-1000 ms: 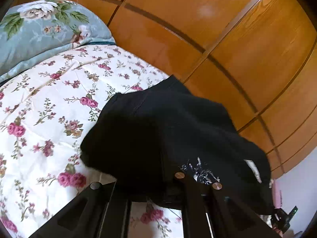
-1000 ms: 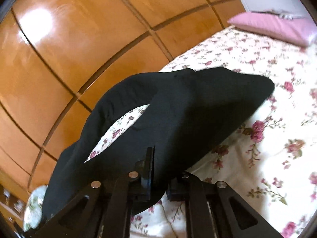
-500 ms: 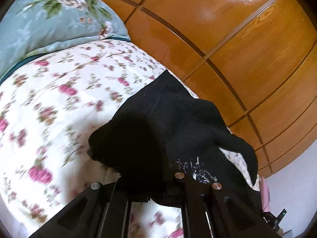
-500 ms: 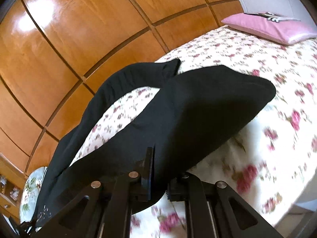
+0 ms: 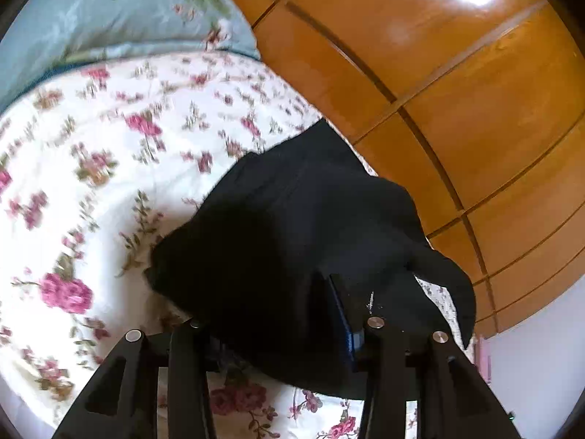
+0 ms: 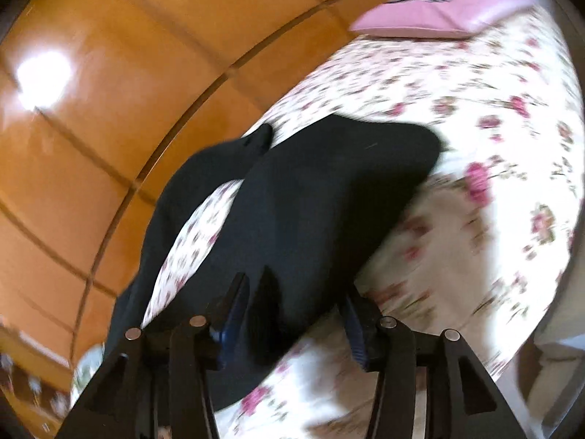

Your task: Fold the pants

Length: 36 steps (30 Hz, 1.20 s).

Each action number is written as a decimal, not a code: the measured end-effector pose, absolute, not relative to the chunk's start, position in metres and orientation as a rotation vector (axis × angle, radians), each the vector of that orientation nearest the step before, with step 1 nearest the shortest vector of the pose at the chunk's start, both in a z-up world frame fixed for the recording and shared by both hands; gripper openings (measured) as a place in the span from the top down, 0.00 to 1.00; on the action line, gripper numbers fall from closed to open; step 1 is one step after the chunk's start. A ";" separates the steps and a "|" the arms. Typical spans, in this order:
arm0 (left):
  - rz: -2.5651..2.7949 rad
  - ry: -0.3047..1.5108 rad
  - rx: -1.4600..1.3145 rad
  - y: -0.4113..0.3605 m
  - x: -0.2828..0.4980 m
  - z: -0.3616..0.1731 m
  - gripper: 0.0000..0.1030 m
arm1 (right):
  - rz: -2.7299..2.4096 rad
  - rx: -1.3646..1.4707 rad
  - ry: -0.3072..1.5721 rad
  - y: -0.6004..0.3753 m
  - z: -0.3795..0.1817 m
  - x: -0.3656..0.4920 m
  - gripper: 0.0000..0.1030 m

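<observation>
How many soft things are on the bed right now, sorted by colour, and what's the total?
Black: 1, the pants
Pink: 1, the pink pillow
Pale blue floral: 1, the blue pillow
Total: 3, all on the floral bedspread

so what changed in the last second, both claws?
Both claws opened and let go: the right claw and left claw were clamped on the pants and now stand spread, cloth lying loose between the fingers. The pants dropped from draped in the air onto the bedspread, folded over. The pink pillow and blue pillow stayed put.
</observation>
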<state>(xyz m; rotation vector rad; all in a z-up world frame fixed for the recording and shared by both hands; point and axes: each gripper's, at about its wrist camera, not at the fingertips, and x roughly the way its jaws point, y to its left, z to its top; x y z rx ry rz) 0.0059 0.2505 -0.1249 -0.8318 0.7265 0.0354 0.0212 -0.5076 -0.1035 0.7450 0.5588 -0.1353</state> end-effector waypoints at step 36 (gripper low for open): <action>0.335 0.555 -0.908 0.330 -0.051 -0.076 0.54 | -0.480 0.201 0.467 -0.499 -0.017 0.000 0.55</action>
